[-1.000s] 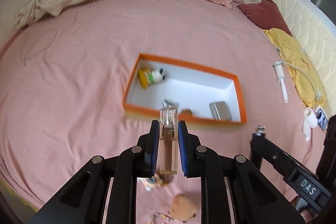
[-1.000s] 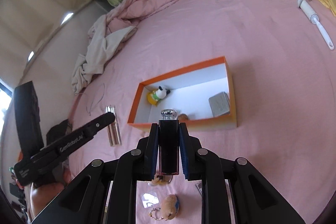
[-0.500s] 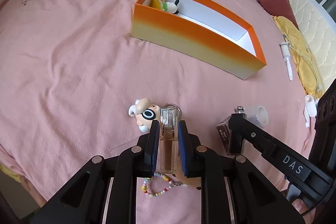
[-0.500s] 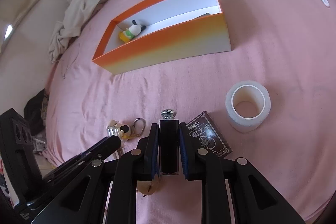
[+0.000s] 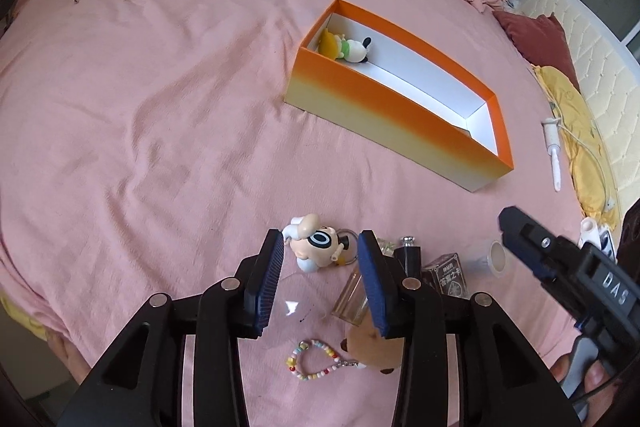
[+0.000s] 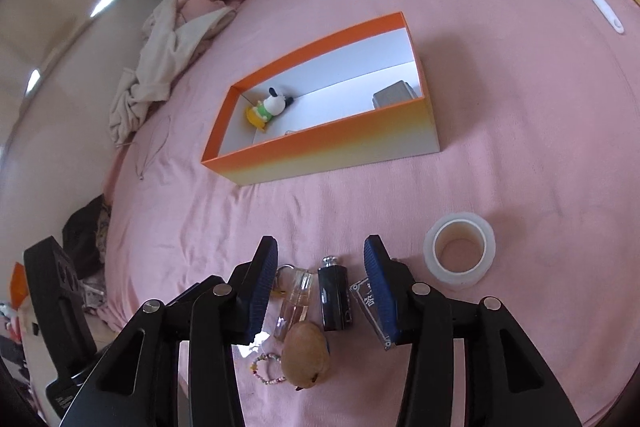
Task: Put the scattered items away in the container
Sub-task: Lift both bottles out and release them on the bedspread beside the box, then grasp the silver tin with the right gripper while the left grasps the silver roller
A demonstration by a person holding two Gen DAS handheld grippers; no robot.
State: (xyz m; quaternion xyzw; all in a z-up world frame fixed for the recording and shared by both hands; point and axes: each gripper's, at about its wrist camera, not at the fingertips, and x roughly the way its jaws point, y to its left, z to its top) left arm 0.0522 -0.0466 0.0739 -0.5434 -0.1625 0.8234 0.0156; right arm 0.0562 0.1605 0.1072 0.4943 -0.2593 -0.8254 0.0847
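Both the left gripper point(image 5: 320, 279) and right gripper point(image 6: 318, 287) gape wide and hold nothing. Between the right fingers lie a clear glass bottle point(image 6: 296, 301) and a black bottle point(image 6: 335, 301). Well ahead, the orange cardboard box point(image 6: 320, 151) holds only 2 or 3 items; most remain outside.

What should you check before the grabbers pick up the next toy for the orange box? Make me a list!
1. Left gripper open and empty: ok, nothing sits between its pads.
2. Right gripper open and empty: ok.
3. Something lined up to grab: ok, the dark bottle lies on the bed between the right gripper's fingers.
4. Nothing else in the way: not ok, the clear bottle lies close beside it and the brown plush keychain sits just below.
5. Room in the orange box: ok, only the dog toy and a grey case show inside.
6. Box standing flat: ok.
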